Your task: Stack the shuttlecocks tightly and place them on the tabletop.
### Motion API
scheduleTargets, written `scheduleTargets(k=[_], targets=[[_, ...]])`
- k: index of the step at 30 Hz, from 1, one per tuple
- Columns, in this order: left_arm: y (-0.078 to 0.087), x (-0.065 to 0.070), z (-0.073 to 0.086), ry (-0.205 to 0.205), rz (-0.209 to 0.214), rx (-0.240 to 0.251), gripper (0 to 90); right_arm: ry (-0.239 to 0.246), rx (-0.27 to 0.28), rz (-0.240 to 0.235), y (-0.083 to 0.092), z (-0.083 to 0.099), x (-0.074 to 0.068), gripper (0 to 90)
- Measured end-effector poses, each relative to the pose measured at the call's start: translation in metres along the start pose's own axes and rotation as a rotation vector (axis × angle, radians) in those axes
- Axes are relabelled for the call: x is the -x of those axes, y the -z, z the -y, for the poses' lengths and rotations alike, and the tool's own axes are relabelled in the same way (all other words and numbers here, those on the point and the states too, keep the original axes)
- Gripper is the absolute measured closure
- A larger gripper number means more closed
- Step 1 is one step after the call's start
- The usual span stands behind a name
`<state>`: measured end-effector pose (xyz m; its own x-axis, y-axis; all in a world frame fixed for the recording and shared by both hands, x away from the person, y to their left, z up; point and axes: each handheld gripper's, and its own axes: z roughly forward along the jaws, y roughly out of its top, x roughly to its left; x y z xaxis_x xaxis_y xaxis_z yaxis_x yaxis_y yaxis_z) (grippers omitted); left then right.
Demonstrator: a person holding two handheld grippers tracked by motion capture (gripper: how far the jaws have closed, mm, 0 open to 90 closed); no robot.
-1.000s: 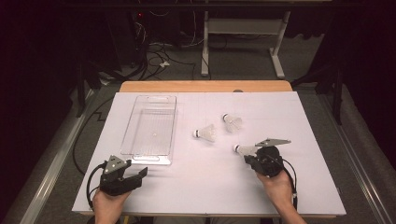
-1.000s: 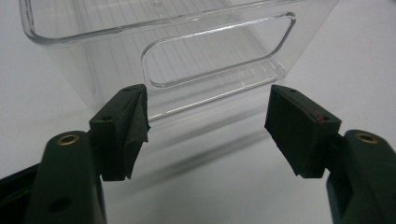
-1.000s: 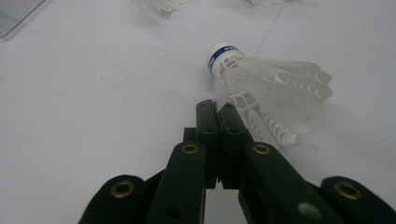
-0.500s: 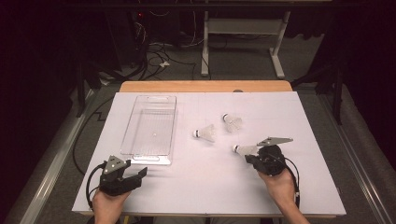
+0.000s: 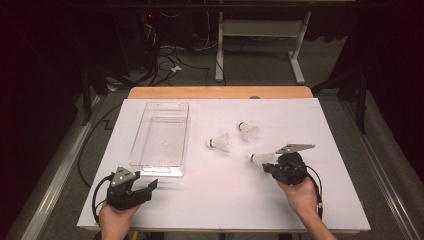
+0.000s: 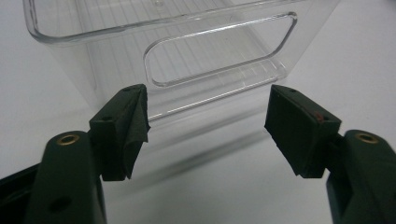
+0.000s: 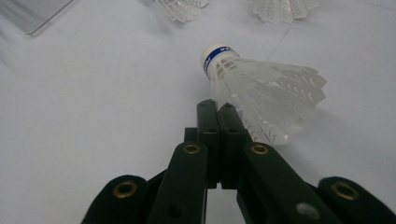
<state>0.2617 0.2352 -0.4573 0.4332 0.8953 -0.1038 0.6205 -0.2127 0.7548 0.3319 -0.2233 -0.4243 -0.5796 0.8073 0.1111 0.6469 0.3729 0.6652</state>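
Note:
A white shuttlecock (image 5: 261, 158) (image 7: 261, 88) with a blue band on its cork lies on its side on the white table cover, at the right. My right gripper (image 5: 267, 167) (image 7: 217, 106) is shut, its tips pinching the near edge of the feather skirt. Two more shuttlecocks (image 5: 220, 143) (image 5: 248, 131) lie just beyond it, toward the middle. A clear plastic bin (image 5: 150, 107) (image 6: 187, 46) stands empty at the left. My left gripper (image 5: 150, 186) (image 6: 208, 130) rests open near the front left edge. It faces the bin's near end wall with its handle cutout, and nothing is between the jaws.
The white cover (image 5: 200, 200) spans the whole table, with a strip of wood (image 5: 220, 92) showing at the far edge. Beyond the table, cables and a desk frame (image 5: 260, 50) stand on the dark floor.

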Motion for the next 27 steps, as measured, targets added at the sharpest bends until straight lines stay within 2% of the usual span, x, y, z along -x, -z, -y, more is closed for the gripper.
scheduleTargets(k=[27], targets=[[0.002,0.000,0.000,-0.005,0.004,0.007,31.2,0.043,-0.006,-0.050,-0.010,-0.016,-0.004,90.0]])
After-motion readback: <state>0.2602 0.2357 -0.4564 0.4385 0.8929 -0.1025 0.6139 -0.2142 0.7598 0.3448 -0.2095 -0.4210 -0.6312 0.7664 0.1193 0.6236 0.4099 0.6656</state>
